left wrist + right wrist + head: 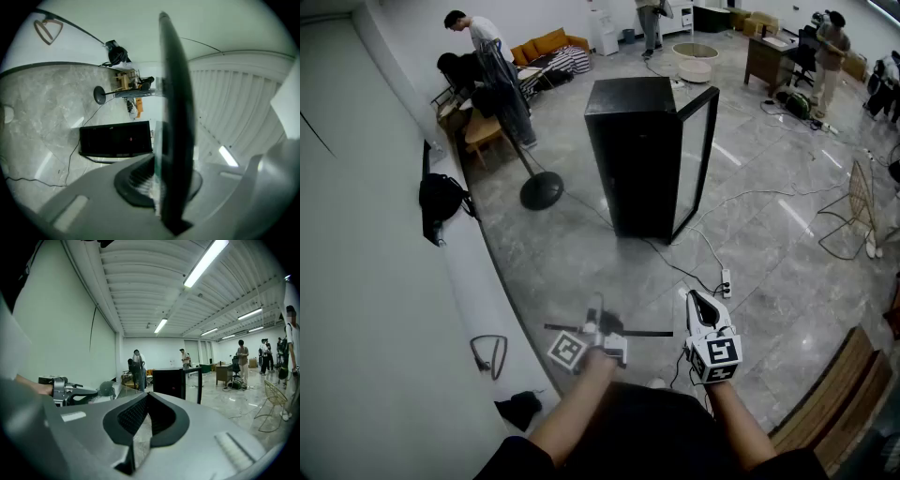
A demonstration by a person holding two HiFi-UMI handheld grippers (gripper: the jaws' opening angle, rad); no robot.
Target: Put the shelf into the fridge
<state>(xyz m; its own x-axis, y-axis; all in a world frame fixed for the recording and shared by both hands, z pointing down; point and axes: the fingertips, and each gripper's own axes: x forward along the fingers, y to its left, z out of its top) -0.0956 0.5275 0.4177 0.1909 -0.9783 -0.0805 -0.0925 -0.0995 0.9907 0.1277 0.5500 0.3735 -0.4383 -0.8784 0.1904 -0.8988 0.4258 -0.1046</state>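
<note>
The black fridge (633, 150) stands in the middle of the floor several steps ahead, its glass door (698, 159) swung open to the right. My left gripper (597, 319) is shut on the shelf (647, 333), a glass plate with a dark rim held level in front of me. In the left gripper view the shelf (176, 117) stands edge-on between the jaws as a dark band, with the fridge (115, 139) behind it. My right gripper (696, 302) hovers just right of the shelf, shut and holding nothing. The right gripper view shows the fridge (169, 382) straight ahead.
A stand with a round base (542, 190) is left of the fridge. A cable and power strip (725, 281) lie on the floor between me and the fridge. A wire rack (861, 202) sits at right, a wooden bench (834, 394) at lower right. Several people stand at the back.
</note>
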